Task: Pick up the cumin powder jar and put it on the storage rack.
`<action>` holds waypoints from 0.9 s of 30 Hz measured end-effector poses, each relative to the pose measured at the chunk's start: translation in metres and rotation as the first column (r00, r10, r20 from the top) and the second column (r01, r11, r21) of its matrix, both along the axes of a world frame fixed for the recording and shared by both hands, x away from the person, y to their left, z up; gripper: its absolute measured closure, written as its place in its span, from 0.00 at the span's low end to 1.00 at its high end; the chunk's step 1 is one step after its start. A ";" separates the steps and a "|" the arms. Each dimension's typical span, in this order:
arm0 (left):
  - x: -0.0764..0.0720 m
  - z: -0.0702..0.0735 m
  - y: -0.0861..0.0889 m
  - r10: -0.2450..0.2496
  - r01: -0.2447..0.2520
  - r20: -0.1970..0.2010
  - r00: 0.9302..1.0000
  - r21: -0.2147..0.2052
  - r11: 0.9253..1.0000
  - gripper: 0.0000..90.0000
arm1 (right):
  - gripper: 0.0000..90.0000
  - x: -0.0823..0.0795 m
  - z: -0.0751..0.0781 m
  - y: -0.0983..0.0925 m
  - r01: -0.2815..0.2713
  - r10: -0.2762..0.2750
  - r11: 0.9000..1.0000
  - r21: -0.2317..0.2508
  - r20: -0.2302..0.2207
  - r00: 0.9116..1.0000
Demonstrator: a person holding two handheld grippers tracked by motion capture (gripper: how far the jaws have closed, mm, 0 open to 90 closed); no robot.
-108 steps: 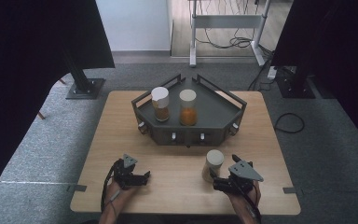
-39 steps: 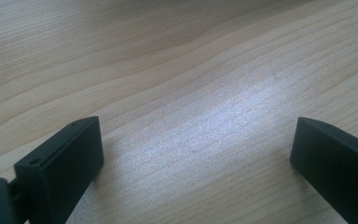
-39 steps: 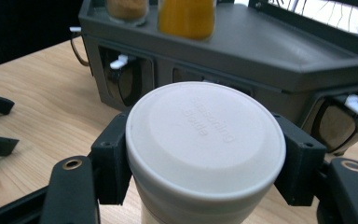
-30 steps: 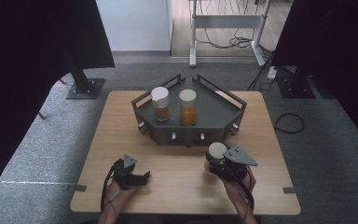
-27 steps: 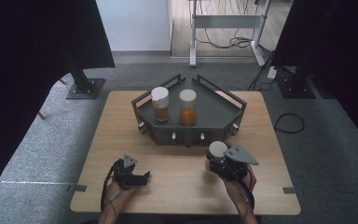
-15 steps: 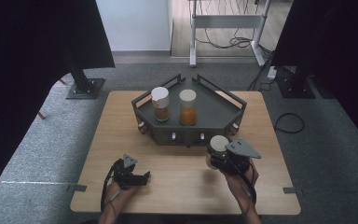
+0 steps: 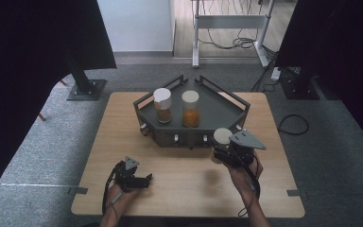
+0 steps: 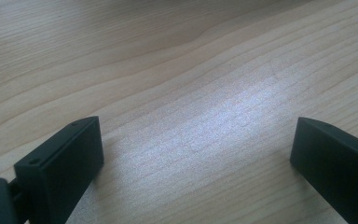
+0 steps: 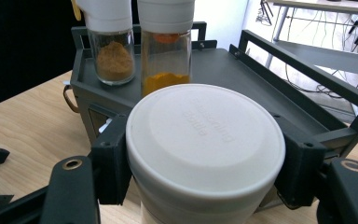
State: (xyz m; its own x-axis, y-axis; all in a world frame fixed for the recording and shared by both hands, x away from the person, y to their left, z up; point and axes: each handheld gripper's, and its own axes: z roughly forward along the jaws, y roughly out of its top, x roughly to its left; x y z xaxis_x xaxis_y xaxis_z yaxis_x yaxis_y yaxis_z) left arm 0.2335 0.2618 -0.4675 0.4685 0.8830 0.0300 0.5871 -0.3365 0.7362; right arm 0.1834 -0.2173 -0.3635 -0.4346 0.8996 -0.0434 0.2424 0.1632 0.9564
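Rigid, smooth and probably breakable, jar (image 9: pixel 205 154) clamped beneath its lid by right gripper (image 7: pixel 223 150); left gripper (image 8: pixel 200 154) gapes empty.

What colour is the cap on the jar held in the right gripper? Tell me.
White: the cap of the jar, clamped in the right gripper, shows best in the right gripper view.

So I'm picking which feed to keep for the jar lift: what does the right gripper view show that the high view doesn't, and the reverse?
Right gripper view alone: raised lettering on the held jar's white lid and both jaws pressed against its sides.

High view alone: the left gripper resting on the table, the grey floor, and both forearms.

Both: the right gripper holding the jar, the grey tray, and two spice jars standing on it.
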 end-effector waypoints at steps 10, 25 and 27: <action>0.000 0.000 0.000 -0.001 0.001 -0.001 1.000 0.001 1.000 0.02 | 0.36 0.007 0.012 0.001 0.009 -0.009 1.000 -0.002 0.000 1.000; 0.001 0.000 0.000 -0.002 0.002 -0.001 1.000 0.001 1.000 0.02 | 0.36 0.018 0.031 0.003 0.009 -0.009 1.000 0.003 0.006 1.000; 0.001 0.000 0.000 -0.002 0.002 -0.001 1.000 0.001 1.000 0.02 | 0.36 0.019 0.032 0.003 0.009 -0.010 1.000 0.005 0.006 1.000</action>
